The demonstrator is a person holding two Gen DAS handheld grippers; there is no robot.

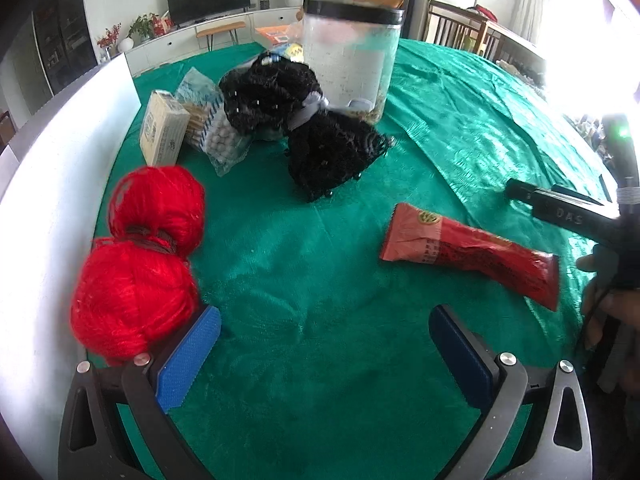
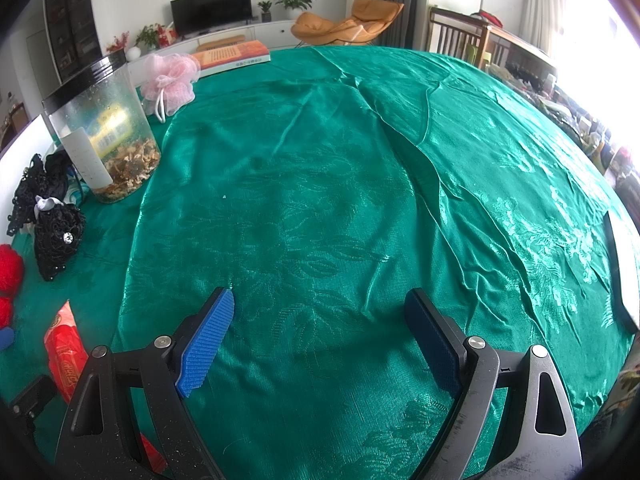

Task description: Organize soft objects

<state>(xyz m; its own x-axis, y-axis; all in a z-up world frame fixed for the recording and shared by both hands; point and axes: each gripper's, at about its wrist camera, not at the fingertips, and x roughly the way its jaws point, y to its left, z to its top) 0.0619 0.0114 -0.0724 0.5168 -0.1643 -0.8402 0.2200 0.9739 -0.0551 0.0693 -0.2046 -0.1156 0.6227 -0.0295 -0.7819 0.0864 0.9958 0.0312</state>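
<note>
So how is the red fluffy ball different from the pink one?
The red puff is bright red; the pink puff is pale pink. The red puff is pinched in the middle by a dark band into two lumps; the pink puff is tied with a white cord. The red puff lies near the left tool; the pink puff lies at the cloth's far edge by a book. Both look soft and fluffy.

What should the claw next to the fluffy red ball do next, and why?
Probably slide the left claw a little toward the red yarn bundle so it sits between the pads. The claw is open and empty over the green cloth, and the soft yarn lies right beside its left pad, closer than the black lace bundle.
</note>
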